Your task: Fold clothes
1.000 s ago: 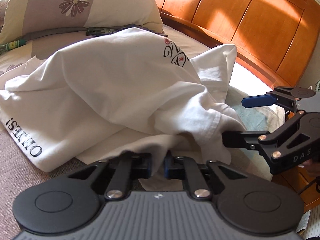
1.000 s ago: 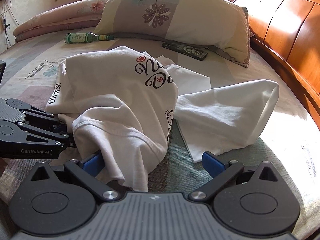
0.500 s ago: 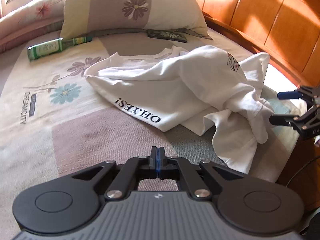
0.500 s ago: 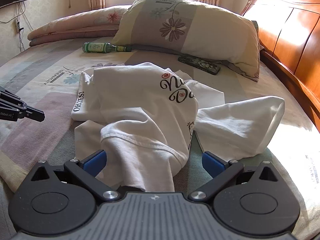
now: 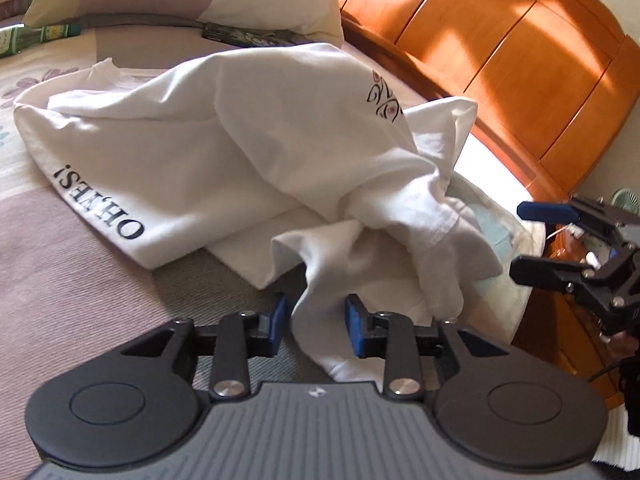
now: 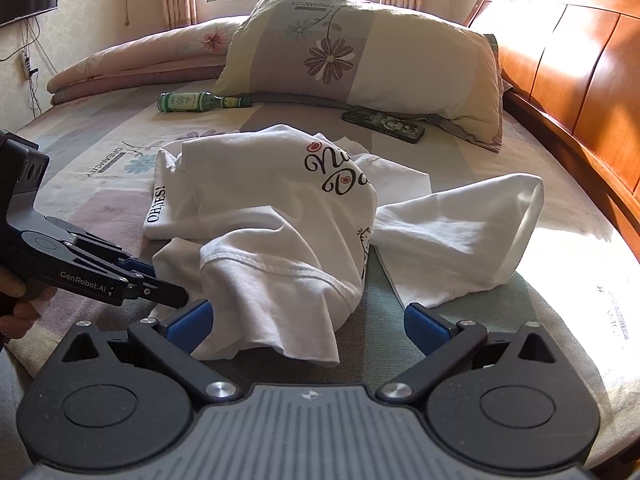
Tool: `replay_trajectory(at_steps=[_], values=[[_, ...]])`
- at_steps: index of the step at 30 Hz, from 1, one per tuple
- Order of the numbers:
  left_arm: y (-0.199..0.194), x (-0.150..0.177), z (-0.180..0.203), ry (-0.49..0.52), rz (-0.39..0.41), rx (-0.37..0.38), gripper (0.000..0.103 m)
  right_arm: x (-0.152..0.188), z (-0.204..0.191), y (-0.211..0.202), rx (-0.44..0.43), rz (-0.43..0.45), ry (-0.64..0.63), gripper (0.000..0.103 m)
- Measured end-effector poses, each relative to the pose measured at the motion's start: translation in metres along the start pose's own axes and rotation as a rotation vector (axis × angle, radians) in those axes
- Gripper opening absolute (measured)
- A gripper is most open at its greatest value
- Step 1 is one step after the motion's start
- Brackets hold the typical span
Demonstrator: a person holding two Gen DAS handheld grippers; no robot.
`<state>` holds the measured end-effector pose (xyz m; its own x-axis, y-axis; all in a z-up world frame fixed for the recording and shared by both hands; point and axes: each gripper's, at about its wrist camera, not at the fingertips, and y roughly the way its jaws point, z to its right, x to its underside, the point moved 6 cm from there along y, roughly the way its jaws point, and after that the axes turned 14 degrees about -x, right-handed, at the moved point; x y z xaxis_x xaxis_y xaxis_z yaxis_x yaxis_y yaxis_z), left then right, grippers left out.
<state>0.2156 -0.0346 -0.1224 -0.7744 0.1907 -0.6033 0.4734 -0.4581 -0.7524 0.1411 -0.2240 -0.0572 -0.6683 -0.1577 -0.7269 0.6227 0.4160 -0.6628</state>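
Observation:
A crumpled white T-shirt (image 5: 240, 140) with black "OH YES!" lettering lies heaped on the bed, its hem toward me. In the left wrist view my left gripper (image 5: 316, 326) is open, and a hanging fold of the hem sits between its blue pads (image 5: 280, 324), not pinched. The right gripper (image 5: 518, 240) hovers open at the bed's right edge, just off the shirt. From the right wrist, the T-shirt (image 6: 260, 200) bulges up between the wide-open fingers of my right gripper (image 6: 308, 324). The left gripper (image 6: 160, 282) reaches in from the left against the hem.
A flowered pillow (image 6: 360, 52) leans at the head of the bed beside the orange wooden headboard (image 6: 580, 92). A green bottle (image 6: 192, 102) and a dark phone case (image 6: 384, 125) lie behind the shirt. A rolled quilt (image 6: 132, 68) lies at the back left. A hand (image 6: 20, 312) holds the left gripper.
The left gripper let go of the hem, drew back shut, then came forward again and opened around a hanging fold. The right gripper stayed wide open and backed off slightly.

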Motion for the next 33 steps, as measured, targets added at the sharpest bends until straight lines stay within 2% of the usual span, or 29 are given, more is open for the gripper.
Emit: replay_trajectory(at_steps=[1, 3, 4, 6, 7, 10, 15, 25, 33], values=[[0.003, -0.001, 0.001, -0.019, 0.006, 0.017, 0.047, 0.001, 0.002, -0.001, 0.002, 0.0, 0.007, 0.103], [0.008, -0.003, 0.005, -0.048, 0.019, 0.044, 0.045, 0.004, 0.006, 0.002, 0.001, -0.007, 0.024, 0.103], [0.008, -0.002, 0.007, -0.032, 0.025, 0.034, 0.043, 0.005, 0.007, 0.003, 0.0, -0.01, 0.032, 0.103], [0.006, 0.001, 0.008, -0.015, 0.011, -0.005, 0.017, 0.006, 0.006, 0.006, -0.004, -0.01, 0.041, 0.103], [0.005, 0.003, 0.009, -0.007, 0.004, -0.024, 0.0, 0.006, 0.005, 0.006, -0.01, -0.008, 0.042, 0.103], [-0.008, 0.008, 0.004, 0.01, 0.003, -0.06, 0.0, 0.003, 0.001, 0.005, -0.024, 0.006, 0.033, 0.103], [-0.043, 0.009, -0.025, 0.067, 0.01, -0.176, 0.0, 0.002, -0.001, 0.006, -0.033, 0.012, 0.034, 0.103], [-0.116, 0.023, -0.145, 0.004, -0.077, -0.497, 0.0, 0.0, -0.01, 0.007, -0.046, 0.013, 0.021, 0.103], [-0.154, 0.027, -0.23, -0.092, -0.134, -0.672, 0.0, -0.006, -0.018, 0.008, -0.041, 0.013, -0.002, 0.103]])
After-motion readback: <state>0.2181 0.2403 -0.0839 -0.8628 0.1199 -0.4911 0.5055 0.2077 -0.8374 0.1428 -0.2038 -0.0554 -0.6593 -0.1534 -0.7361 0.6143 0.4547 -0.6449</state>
